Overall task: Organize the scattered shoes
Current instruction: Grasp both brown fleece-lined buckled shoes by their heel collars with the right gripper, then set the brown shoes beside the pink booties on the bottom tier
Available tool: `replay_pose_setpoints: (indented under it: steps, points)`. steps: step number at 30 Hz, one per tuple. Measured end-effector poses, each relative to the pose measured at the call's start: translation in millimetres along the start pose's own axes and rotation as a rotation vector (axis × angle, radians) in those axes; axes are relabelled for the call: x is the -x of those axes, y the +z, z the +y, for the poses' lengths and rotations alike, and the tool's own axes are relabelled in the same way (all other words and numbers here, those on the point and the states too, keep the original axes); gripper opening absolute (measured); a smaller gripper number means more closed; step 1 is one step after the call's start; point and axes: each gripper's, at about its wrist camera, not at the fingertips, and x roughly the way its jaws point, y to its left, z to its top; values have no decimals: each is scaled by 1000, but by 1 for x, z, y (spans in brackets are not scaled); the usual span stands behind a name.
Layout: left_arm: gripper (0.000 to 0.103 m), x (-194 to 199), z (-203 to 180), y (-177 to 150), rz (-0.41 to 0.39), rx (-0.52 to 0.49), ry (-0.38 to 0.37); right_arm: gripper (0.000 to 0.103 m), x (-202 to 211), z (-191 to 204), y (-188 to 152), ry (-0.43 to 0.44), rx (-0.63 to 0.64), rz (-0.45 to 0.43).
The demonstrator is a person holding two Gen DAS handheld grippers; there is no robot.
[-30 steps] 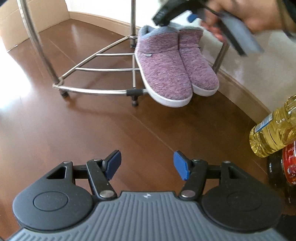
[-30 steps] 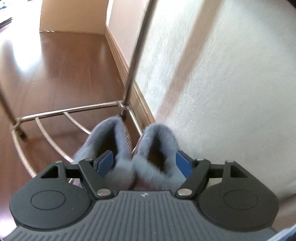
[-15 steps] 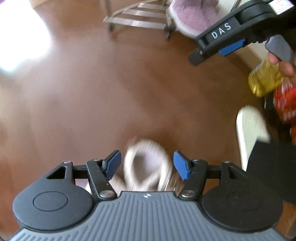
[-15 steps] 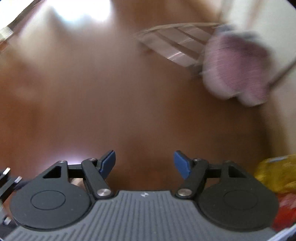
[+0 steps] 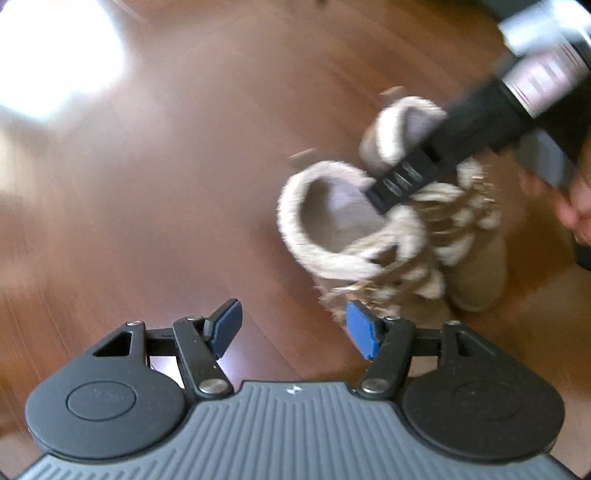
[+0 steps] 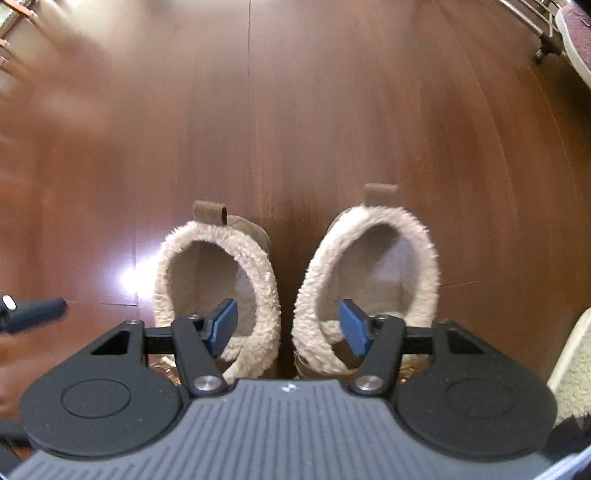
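Two tan boots with cream fleece lining stand side by side on the wooden floor, the left boot (image 6: 258, 280) and the right boot (image 6: 424, 258). My right gripper (image 6: 288, 326) hangs straight down over them, one blue pad inside each boot's mouth. The two inner collars lie between its closing jaws, and the pads do not press on them. The left wrist view is blurred and shows the same boots (image 5: 314, 229) up and to the right, with the right gripper's dark body (image 5: 443, 155) across them. My left gripper (image 5: 293, 330) is open over bare floor, holding nothing.
A purple slipper (image 6: 580, 40) lies on a metal rack (image 6: 543, 22) at the far top right. A cream fluffy thing (image 6: 572, 369) shows at the right edge. A person's hand (image 5: 576, 214) holds the right gripper. Window glare (image 5: 55, 59) lies on the floor.
Both grippers swung away from the rack with the purple slippers and down over the floor to the tan boots. The right jaws now stand narrower, straddling the boots' inner collars.
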Motion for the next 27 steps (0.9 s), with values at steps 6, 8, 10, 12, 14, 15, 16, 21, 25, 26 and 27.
replay_pose_setpoints:
  steps: [6,8,10,12,14,15,16,21,25,26,27]
  points:
    - [64,-22,19,20,-35,95,-18,38,-33,15,-15,-34,120,-1]
    - [64,-26,19,30,-37,113,-31,23,-34,13,-20,-8,111,-25]
    - [64,-32,17,41,-30,118,-32,15,-30,11,-27,30,119,-56]
    - [64,-34,13,50,-25,115,-29,13,-24,6,-31,36,119,-90]
    - [64,-32,11,60,-34,110,-29,13,-16,-1,-35,36,111,-129]
    - [64,-31,10,65,-42,107,-30,13,-10,-9,-33,39,80,-145]
    - [64,-28,8,72,-50,104,-32,13,-5,-19,-31,42,46,-163]
    - [64,-7,-6,125,-138,67,-46,13,24,-55,-18,14,-48,-250]
    - [64,10,-18,188,-234,21,-40,13,47,-95,8,-22,-131,-339]
    - [64,14,-21,203,-258,9,-38,13,53,-105,15,-27,-151,-356]
    - [64,18,-23,217,-280,-1,-36,13,60,-123,31,-32,-188,-390]
